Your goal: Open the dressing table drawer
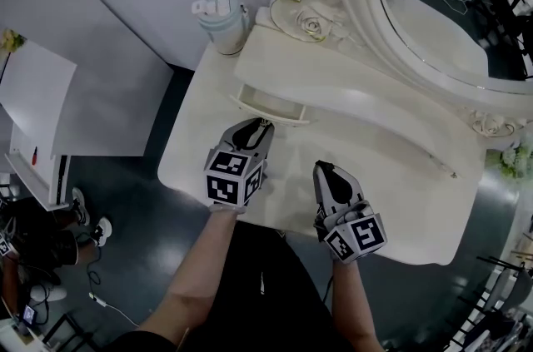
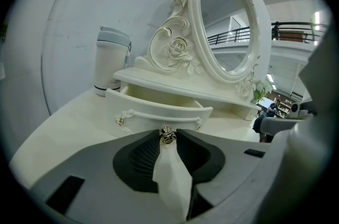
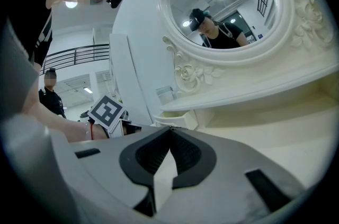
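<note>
The cream dressing table [image 1: 200, 151] has a small drawer [image 1: 260, 102] under its raised shelf, and the drawer stands pulled partly out. In the left gripper view the drawer front [image 2: 153, 114] shows a curved handle, with a small metal knob [image 2: 167, 136] at its middle. My left gripper [image 1: 264, 126] is shut on that knob, its tips [image 2: 168, 132] pinching it. My right gripper [image 1: 323, 168] rests low over the tabletop to the right of the drawer, its jaws [image 3: 170, 129] shut with nothing between them.
A pale lidded tumbler [image 1: 223, 22] stands at the table's back left corner. An oval mirror [image 1: 450, 9] in a carved frame rises behind the shelf. Small flowers [image 1: 515, 159] sit at the far right. The table's front edge lies just below both grippers.
</note>
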Available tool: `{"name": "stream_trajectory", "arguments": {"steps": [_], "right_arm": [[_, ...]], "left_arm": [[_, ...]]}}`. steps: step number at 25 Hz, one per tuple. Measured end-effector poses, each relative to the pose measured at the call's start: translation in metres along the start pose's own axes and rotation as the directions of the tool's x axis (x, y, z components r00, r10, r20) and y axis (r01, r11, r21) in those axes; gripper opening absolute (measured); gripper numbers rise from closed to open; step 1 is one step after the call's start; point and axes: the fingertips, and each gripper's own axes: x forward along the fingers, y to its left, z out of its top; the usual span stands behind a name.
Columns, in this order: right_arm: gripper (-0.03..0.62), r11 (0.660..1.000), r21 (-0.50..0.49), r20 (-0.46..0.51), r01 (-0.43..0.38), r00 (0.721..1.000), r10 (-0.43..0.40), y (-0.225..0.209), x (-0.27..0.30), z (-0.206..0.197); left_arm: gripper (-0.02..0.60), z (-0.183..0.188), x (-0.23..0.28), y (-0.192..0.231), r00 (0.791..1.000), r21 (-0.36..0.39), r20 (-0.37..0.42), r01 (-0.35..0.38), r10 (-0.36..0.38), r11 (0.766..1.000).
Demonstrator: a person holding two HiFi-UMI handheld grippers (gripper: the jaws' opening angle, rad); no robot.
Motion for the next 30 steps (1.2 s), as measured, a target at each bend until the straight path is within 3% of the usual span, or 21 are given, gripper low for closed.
{"name": "stream_trajectory", "arguments": {"steps": [30], "right_arm": [[0.005, 1.0, 0.002, 0.002, -0.008, 1.0, 0.008, 0.007, -0.01, -0.005]], "left_arm": [[0.103, -0.01, -0.014, -0.003, 1.0, -0.003, -0.007, -0.01, 0.01, 1.0]]}}
